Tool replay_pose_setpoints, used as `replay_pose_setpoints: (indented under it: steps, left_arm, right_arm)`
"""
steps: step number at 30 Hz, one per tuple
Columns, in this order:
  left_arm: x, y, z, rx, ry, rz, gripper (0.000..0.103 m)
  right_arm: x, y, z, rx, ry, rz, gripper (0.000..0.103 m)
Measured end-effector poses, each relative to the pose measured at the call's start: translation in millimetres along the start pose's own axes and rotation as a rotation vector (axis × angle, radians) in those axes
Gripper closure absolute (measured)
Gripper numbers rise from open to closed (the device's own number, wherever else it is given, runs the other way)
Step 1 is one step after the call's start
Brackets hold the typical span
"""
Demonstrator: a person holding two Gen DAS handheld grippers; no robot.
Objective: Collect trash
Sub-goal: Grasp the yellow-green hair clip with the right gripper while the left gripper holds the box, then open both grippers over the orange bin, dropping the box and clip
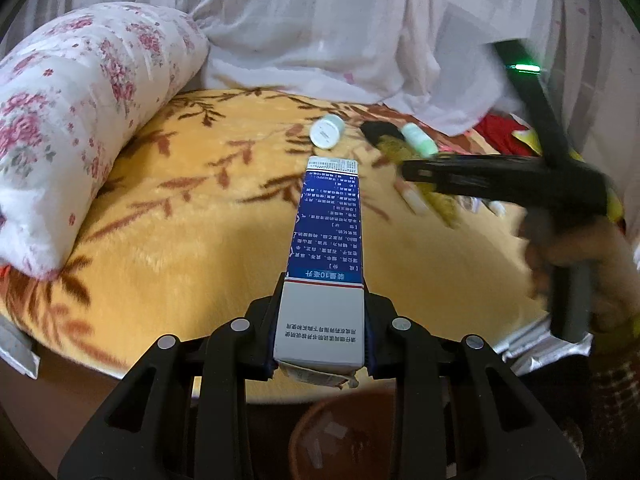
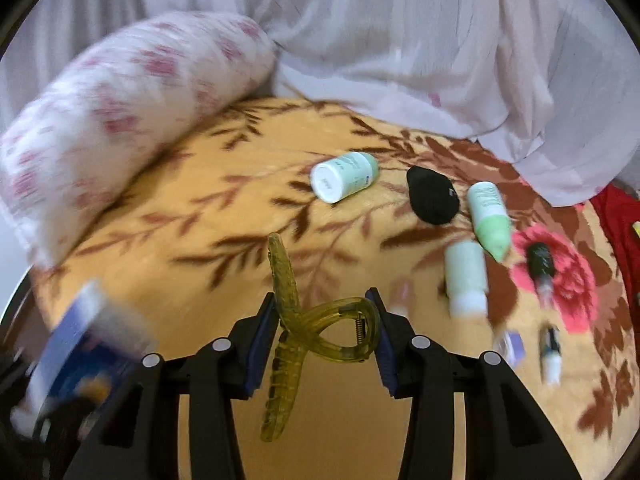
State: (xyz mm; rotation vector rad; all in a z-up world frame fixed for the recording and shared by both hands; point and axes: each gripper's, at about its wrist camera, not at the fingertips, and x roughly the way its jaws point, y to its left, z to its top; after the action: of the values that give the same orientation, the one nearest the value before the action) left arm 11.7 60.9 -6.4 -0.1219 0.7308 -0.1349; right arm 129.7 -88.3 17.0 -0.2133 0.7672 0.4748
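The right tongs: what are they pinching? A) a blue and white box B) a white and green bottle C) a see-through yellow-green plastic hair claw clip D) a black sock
C: in the right wrist view the right tongs squeeze the see-through yellow-green plastic hair claw clip between their blue pads, lifted off the blanket.

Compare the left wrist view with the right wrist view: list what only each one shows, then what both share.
Only the left wrist view: the left gripper shut on a blue and white box, and a brown bin below it.

Only the right wrist view: the right gripper shut on a yellow hair claw, and a dark small bottle.

Both: the floral pillow, the yellow blanket, the white-capped bottle, the black object.
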Motion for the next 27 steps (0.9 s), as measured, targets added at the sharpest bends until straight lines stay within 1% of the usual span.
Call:
replay_pose_setpoints:
  steps: [3,5,7,10,13,16,21,22,23,24,25,26,27]
  left_arm:
    - [-10,-8,-19,0.020,0.042,-0.035,0.074]
    - [-16,-15,-34,0.044,0.078,-0.057,0.074]
    - [-19,-24,-52,0.075,0.128,-0.082,0.074]
    - [-18,-33,-75,0.109,0.204,-0.105,0.074]
    - [-13,-41,-95,0.136,0.272,-0.120,0.074]
    - [-12,-44,-110,0.149,0.318,-0.131,0.074]
    - [-10,-46,-123,0.155,0.363,-0.151,0.073]
    - [-11,-46,-122,0.154,0.364,-0.147,0.072]
    - [-12,-45,-122,0.153,0.360,-0.140,0.065]
    - [-13,-44,-121,0.151,0.359,-0.131,0.059]
    - [-15,-42,-119,0.151,0.356,-0.109,0.044]
    - [-16,-41,-119,0.153,0.351,-0.094,0.036]
    - [-17,-41,-117,0.158,0.339,-0.078,0.036]
  right_arm:
    - [-43,12,-47,-0.038,0.006,0.049,0.059]
    - [-62,18,-82,-0.029,0.044,0.097,0.059]
    - [-71,19,-110,-0.005,0.083,0.126,0.059]
    - [-72,20,-144,0.039,0.135,0.143,0.059]
    - [-66,24,-170,0.068,0.191,0.165,0.059]
    - [-55,26,-193,0.094,0.253,0.176,0.059]
    - [-47,28,-207,0.103,0.287,0.176,0.058]
    - [-46,28,-207,0.102,0.291,0.179,0.054]
    - [-47,28,-207,0.104,0.285,0.170,0.040]
    - [-48,28,-206,0.105,0.277,0.159,0.033]
    - [-50,27,-204,0.103,0.262,0.153,0.029]
    - [-52,25,-202,0.099,0.252,0.147,0.029]
    - [-54,22,-200,0.098,0.241,0.139,0.029]
